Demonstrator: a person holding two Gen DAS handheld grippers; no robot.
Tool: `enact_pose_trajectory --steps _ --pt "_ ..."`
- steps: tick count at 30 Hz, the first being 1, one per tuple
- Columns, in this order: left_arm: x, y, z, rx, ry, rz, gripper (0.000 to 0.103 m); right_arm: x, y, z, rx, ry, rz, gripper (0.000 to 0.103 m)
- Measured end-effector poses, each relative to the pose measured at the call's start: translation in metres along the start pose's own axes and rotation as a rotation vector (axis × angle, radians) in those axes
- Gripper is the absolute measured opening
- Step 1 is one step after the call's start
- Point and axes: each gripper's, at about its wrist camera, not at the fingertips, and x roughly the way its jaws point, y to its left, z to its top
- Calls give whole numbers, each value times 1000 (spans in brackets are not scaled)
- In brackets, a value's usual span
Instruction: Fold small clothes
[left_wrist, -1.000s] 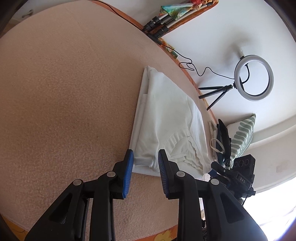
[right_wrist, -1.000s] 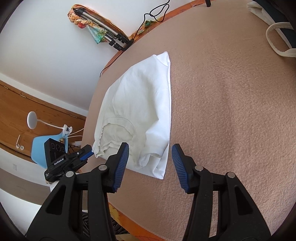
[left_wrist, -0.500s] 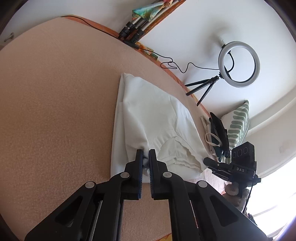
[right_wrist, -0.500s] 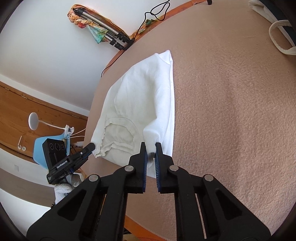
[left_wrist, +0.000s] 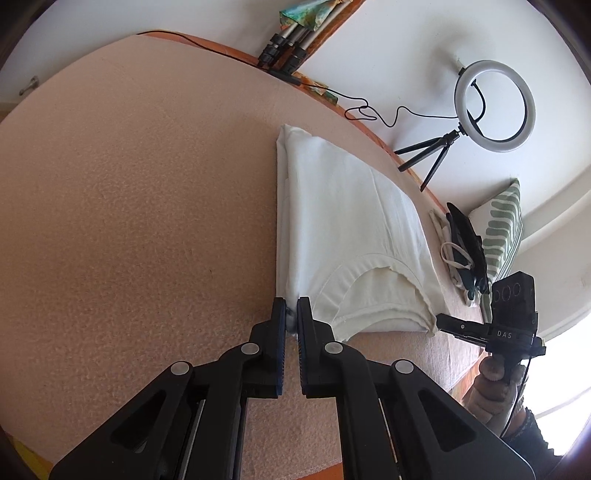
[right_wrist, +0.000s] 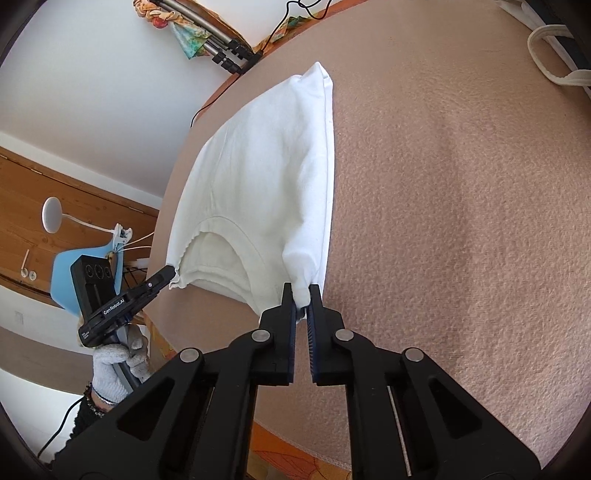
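Peach fleece blanket (left_wrist: 140, 206) over a bed, white wall behind, ring light (left_wrist: 495, 107) on a small tripod, striped pillow (left_wrist: 504, 229); item 1, left wrist view: white garment (left_wrist: 347, 236), already folded lengthwise with its neckline toward the camera, lies flat on the blanket near the bed's far edge. Left gripper (left_wrist: 291, 314): jaws, which stood apart either side of the near corner 1 second ago, have closed and are now pinched tight on that corner, a small tuft of white cloth visible between the blue pads. Right gripper's body (left_wrist: 513, 306) shows at the garment's opposite near corner, held by a gloved hand (left_wrist: 491, 380); lettering "DAS" is readable on its housing. Item 2, right wrist view: same blanket (right_wrist: 461, 206), wooden panelling and a blue chair (right_wrist: 64, 273) beyond the bed edge. Right gripper (right_wrist: 302, 295): jaws were wide open 1 second ago and have closed; they now clamp the near right corner of the garment (right_wrist: 266, 184), cloth bunched and drawn up slightly into the pads. Left gripper (right_wrist: 168, 275) seen from outside, tip at the ruffled left corner, in a white-gloved hand (right_wrist: 114, 365); side text reads "GenRobot.AI". Assessment: both near corners are secured, so the grasp stage looks complete and the next fold, likely carrying the neckline end toward the far hem, appears ready to begin. No brand or label is visible on the garment itself.
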Motion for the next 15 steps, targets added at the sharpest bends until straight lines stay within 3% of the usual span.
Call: enact_pose_trajectory --steps 4,6,8,10,15 --pt "-7 -2 1 18 -11 29 5 -8 9 -3 -107 24 -40 7" --pt "-15 -5 7 21 -32 49 5 -18 14 1 -157 14 -39 14" --pt "-22 -9 16 34 -72 60 6 -33 17 10 -188 -34 -32 40" --pt "-24 -11 29 31 -97 52 8 -48 16 24 -183 -110 -24 45" --pt "-15 -12 65 -18 -144 6 39 -59 2 66 -117 -218 -21 45"
